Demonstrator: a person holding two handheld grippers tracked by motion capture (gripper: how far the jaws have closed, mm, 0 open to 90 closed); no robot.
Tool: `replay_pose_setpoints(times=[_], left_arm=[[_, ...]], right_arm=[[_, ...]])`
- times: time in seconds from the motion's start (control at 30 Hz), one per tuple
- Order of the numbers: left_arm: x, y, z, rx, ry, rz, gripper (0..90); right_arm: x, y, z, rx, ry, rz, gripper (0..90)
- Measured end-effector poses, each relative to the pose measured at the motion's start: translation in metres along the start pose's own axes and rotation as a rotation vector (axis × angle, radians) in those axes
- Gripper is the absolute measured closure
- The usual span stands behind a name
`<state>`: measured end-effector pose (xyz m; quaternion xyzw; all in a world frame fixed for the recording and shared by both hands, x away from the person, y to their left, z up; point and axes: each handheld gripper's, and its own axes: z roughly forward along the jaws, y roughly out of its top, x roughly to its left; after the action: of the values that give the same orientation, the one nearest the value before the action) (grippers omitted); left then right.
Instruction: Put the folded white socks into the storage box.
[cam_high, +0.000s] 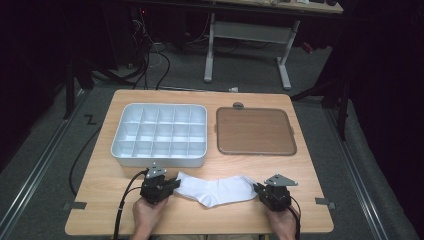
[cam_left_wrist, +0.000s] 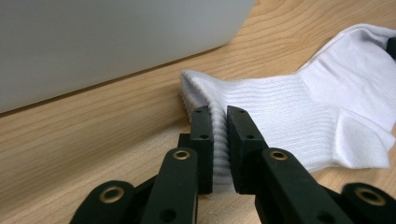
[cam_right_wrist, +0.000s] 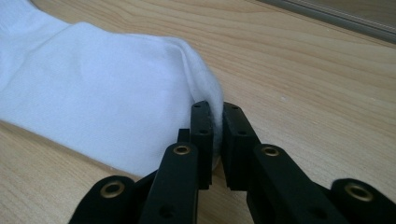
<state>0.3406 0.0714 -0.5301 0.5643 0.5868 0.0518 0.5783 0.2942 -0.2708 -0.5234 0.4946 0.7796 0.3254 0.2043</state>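
Note:
A white sock (cam_high: 216, 189) lies flat near the table's front edge, between both grippers. My left gripper (cam_high: 174, 184) is shut on the ribbed cuff end of the sock (cam_left_wrist: 261, 112), with the fabric pinched between its jaws (cam_left_wrist: 219, 116). My right gripper (cam_high: 258, 190) is shut on the toe end of the sock (cam_right_wrist: 102, 98), a fold of cloth squeezed between its jaws (cam_right_wrist: 215, 116). A hand holds each gripper from the bottom of the high view.
A white divided organiser tray (cam_high: 120, 131) with several empty compartments stands behind the left gripper, its wall (cam_left_wrist: 93, 42) close by. A brown flat tray (cam_high: 255, 131) lies at the back right. The wooden table's edge (cam_high: 200, 231) is just below the hands.

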Motion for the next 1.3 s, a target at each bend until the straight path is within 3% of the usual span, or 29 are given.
replay_pose_setpoints(times=[0.23,0.37,0.5,0.6,0.87,0.9,0.97,1.1,1.3], left_arm=[[-0.001,-0.002,0.001,0.002,-0.004,0.007,80.7],[-0.001,-0.001,0.001,0.000,0.007,0.006,78.4],[0.000,0.001,-0.001,-0.007,0.018,0.007,68.8],[-0.002,0.005,-0.006,-0.025,0.020,-0.019,58.4],[-0.003,0.004,-0.014,-0.019,0.056,-0.046,54.5],[-0.003,0.003,-0.015,-0.018,0.061,-0.050,54.2],[-0.003,0.002,-0.015,-0.022,0.069,-0.063,53.8],[-0.004,-0.003,-0.016,-0.013,0.082,-0.068,53.1],[-0.005,-0.007,-0.015,0.000,0.101,-0.063,52.9]], right_arm=[[-0.004,-0.001,0.001,-0.006,-0.004,0.006,83.3],[-0.005,0.000,0.001,-0.006,0.004,0.012,77.9],[-0.006,0.000,-0.002,-0.019,-0.002,0.027,68.1],[-0.006,0.002,-0.006,-0.041,-0.013,0.046,63.3],[0.007,0.016,-0.018,-0.095,-0.002,-0.002,65.2],[0.015,0.021,-0.020,-0.106,0.036,-0.020,66.8],[0.019,0.023,-0.020,-0.107,0.050,-0.027,67.2],[0.045,0.031,-0.011,-0.096,0.145,-0.084,69.5],[0.073,0.037,0.009,-0.091,0.238,-0.104,70.3]])
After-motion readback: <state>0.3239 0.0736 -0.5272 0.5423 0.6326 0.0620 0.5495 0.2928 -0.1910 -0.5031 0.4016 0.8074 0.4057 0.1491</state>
